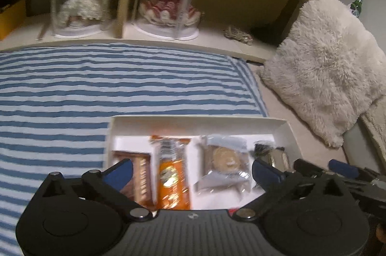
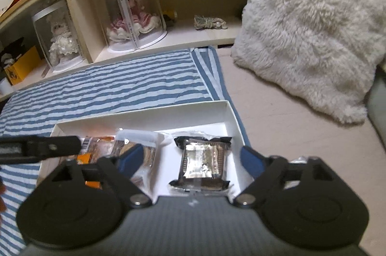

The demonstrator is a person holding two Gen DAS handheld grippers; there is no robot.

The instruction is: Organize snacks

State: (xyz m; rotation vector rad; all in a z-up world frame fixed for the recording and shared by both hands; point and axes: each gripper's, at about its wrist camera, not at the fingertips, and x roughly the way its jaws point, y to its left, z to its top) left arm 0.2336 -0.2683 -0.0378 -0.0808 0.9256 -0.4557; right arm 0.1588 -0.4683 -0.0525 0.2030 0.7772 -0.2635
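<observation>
Striped blanket, snack-filled white box

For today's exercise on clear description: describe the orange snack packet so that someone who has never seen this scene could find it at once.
Look for the white box lying on the blue striped blanket. Four snacks lie side by side in it, and the orange packet is second from the left, between a brown bar and a clear-wrapped round biscuit. It is the only bright orange one.
</observation>
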